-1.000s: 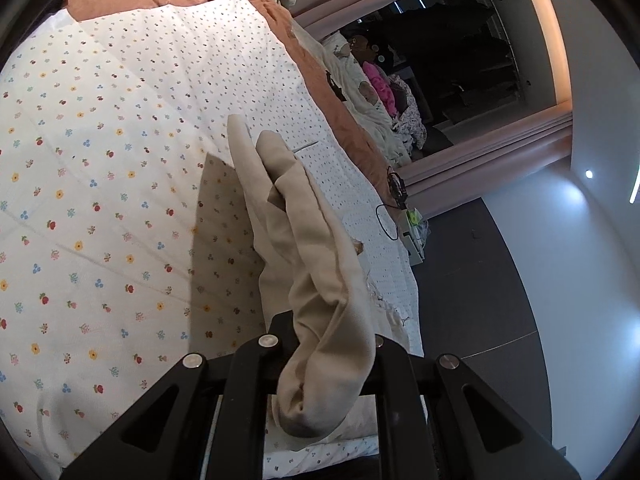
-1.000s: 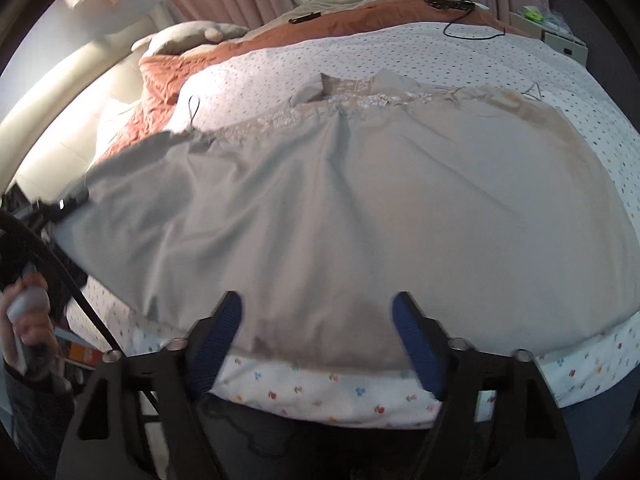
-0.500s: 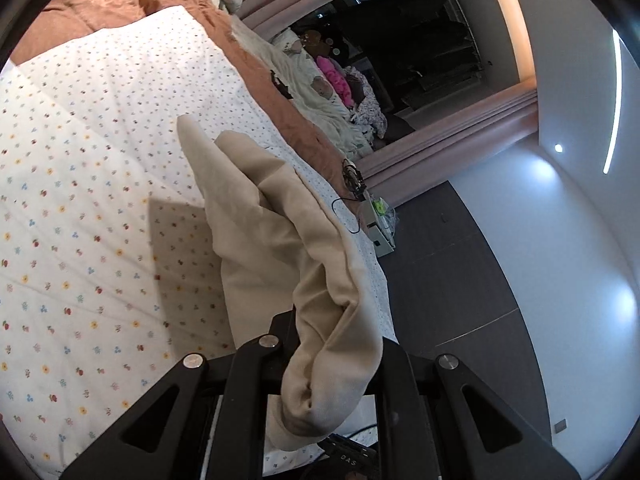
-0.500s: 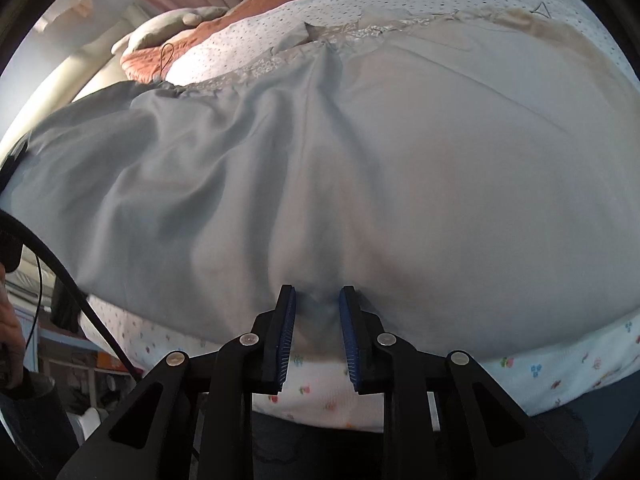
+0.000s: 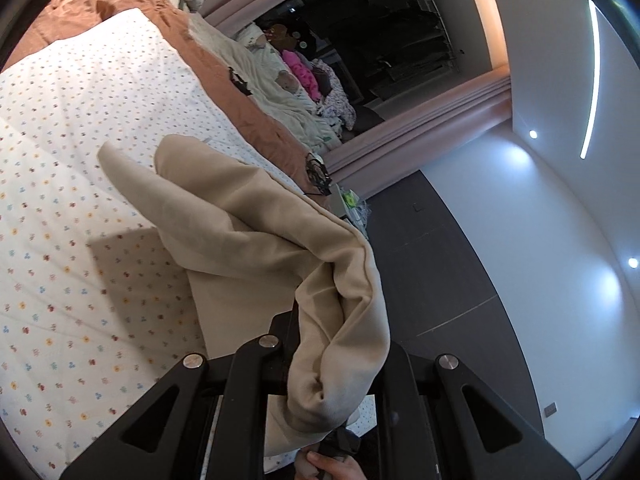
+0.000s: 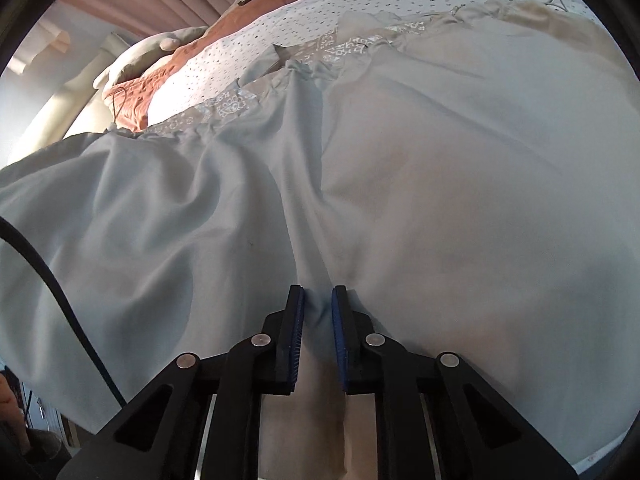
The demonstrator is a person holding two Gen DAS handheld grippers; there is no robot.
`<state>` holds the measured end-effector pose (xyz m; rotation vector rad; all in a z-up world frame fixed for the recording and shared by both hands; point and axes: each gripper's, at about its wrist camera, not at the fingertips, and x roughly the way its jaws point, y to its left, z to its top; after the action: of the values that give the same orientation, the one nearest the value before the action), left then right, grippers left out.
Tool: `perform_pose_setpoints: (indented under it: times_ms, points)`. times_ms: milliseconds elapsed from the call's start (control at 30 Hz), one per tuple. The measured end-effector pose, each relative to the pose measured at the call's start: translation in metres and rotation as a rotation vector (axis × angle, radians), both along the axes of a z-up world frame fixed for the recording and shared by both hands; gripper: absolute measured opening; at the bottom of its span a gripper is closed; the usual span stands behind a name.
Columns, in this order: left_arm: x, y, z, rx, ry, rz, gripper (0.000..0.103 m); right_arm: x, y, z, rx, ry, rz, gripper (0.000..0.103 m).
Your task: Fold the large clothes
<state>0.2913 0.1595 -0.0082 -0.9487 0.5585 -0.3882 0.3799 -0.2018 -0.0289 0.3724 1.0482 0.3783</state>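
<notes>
Two grips on the dress (image 6: 420,184), zero folds done as far as I can see. It lies spread across the dotted sheet (image 5: 72,184) on the bed, lace band (image 6: 224,106) at the far side, near hem at the bed edge, most of the cloth flat with a few creases running toward the pinch.

Right gripper (image 6: 318,312): jaws have just been closing, now narrow with a tuck of the near hem bunched between the blue pads (image 6: 338,328). Looks like a real pinch, the cloth puckers up into it. It points steeply down at the bed from the near edge.

Left gripper (image 5: 336,360): clamped on a corner of the beige cloth, which drapes thick over the fingers and hides the tips. That corner is lifted clear of the sheet and throws a shadow on it; the fabric trails back down toward the bed. Gripper points only a little below level, along the bed toward the dark window. A hand (image 5: 332,466) shows at the bottom edge below it.

Judgement: very start of the first fold. Both ends picked up, nothing carried over yet. All folds, plus smoothing, are left.
</notes>
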Motion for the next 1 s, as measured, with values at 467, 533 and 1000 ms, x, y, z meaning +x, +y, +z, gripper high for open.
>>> perform_pose_setpoints:
  times_ms: [467,533,1000]
  points:
    - [0.040,-0.064,0.049,0.080,-0.046,-0.130,0.013,-0.035,-0.027,0.002,0.045,0.016,0.045,0.011]
    - [0.046,-0.077,0.057,0.096,-0.054,-0.154,0.013,-0.041,-0.032,0.006,0.026,0.001,0.038,0.011]
    - [0.104,-0.192,0.075,0.192,-0.024,-0.345,0.013,-0.077,-0.105,0.042,-0.056,-0.133,-0.097,0.012]
